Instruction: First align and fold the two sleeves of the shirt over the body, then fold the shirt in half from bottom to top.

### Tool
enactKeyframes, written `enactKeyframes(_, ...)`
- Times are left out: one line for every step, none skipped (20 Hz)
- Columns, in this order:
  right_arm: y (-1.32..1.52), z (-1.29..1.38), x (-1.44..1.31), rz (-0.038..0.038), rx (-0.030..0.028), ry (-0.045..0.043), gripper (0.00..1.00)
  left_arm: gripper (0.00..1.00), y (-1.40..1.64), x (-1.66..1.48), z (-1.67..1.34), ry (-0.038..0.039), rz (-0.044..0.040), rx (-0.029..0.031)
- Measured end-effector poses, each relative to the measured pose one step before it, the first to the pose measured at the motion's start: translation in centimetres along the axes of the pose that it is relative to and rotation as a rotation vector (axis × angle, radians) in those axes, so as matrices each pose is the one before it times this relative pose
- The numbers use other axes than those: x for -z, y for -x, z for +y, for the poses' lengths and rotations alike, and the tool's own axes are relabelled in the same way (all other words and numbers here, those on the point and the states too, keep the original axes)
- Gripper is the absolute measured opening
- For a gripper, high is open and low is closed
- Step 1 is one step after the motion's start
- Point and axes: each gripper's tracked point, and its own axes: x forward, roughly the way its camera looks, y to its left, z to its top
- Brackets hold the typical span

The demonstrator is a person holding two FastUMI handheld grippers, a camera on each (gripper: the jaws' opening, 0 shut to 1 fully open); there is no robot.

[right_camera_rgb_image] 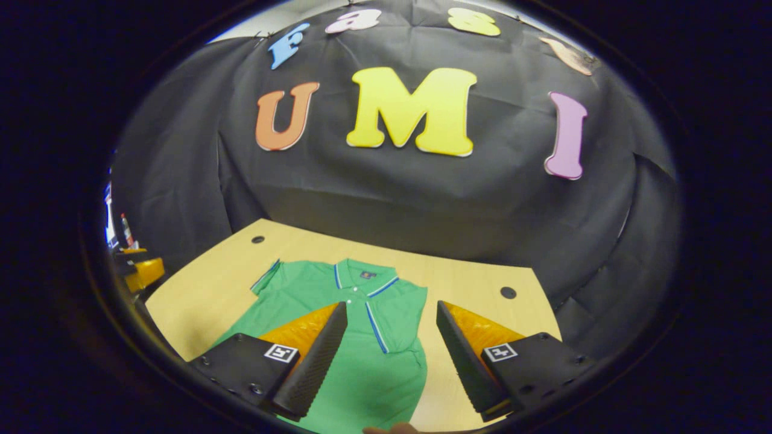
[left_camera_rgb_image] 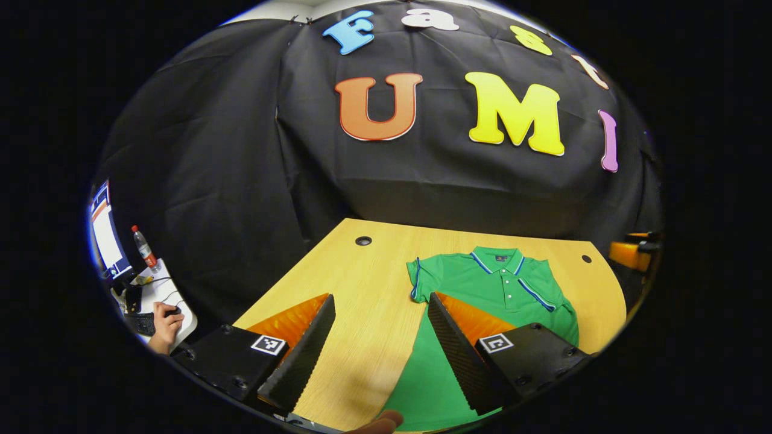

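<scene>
Currently both sets of fingers are spread wide, nothing between them. My left gripper [left_camera_rgb_image: 377, 328] hangs above the table [left_camera_rgb_image: 368, 283], over the shirt's left edge: one finger over bare wood, the other over green cloth. My right gripper [right_camera_rgb_image: 392, 334] hangs above the shirt's right side, one finger over the body, the other over wood just beside the cloth.

The shirt [left_camera_rgb_image: 500, 289] is a green polo lying flat, face up, on the light wooden table. Long axis runs away from me: hem nearest, collar [right_camera_rgb_image: 362, 274] at the far end, pointing at the booth wall. Placket with buttons runs down the middle from the collar. Right sleeve [right_camera_rgb_image: 395, 313] already lies folded in over the body, its blue-and-white trim running diagonally. Left sleeve [left_camera_rgb_image: 417, 278] sticks out sideways, flat on the wood.

Farther off, two cable holes [right_camera_rgb_image: 508, 292] sit in the tabletop near the back corners. Past the table's left edge in the left gripper view: a side desk with a monitor [left_camera_rgb_image: 105, 232], a bottle [left_camera_rgb_image: 145, 248], and a person's hand [left_camera_rgb_image: 166, 322] on a mouse.
</scene>
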Motion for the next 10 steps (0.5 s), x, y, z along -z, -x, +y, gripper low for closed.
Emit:
enactKeyframes(1.099, -0.439, -0.562, -0.01649, 0.01758, -0.00972, 0.95, 1.00, -1.390, 0.131, 0.131, -0.00424, 0.00939, 0.00138)
enactKeyframes(1.029, -0.562, -0.517, -0.01229, 0.02134, -0.00668, 0.95, 1.00, -1.402, -0.045, 0.157, -0.00303, 0.00676, 0.00220)
enactKeyframes(1.069, -0.403, -0.317, -0.00783, 0.01964, -0.00641, 0.95, 1.00, -1.620, 0.019, 0.020, -0.00220, 0.00958, -0.00081)
enactKeyframes(0.932, -0.270, -0.308, -0.00661, 0.01397, -0.00752, 0.95, 1.00, -1.637, -0.045, 0.248, -0.00128, 0.00764, -0.00903)
enactKeyframes(0.770, -0.285, 0.066, -0.00258, 0.01611, -0.00157, 0.95, 1.00, -1.668, -0.080, 0.102, 0.00060, 0.01048, -0.00672)
enactKeyframes(0.510, -0.498, 0.297, 0.00465, 0.02501, 0.00335, 0.95, 1.00, -1.713, 0.159, -0.292, -0.00230, 0.01348, 0.00613)
enactKeyframes(0.651, -0.283, 0.453, 0.00842, 0.01890, 0.00259, 0.95, 1.00, -1.676, 0.152, -0.277, -0.00209, 0.01659, 0.00315)
enactKeyframes(0.546, -0.178, 0.442, 0.01172, 0.01743, 0.00149, 0.95, 1.00, -1.594, 0.375, -0.518, -0.00099, 0.02200, 0.01092)
enactKeyframes(0.509, -0.299, 0.614, 0.01026, 0.01916, 0.00385, 0.96, 1.00, -1.552, 0.266, -0.601, 0.00010, 0.01998, 0.01582)
enactKeyframes(0.458, -0.186, 0.593, 0.01499, 0.01484, 0.00243, 0.96, 1.00, -1.654, 0.335, -0.637, 0.00133, 0.01502, 0.01640)
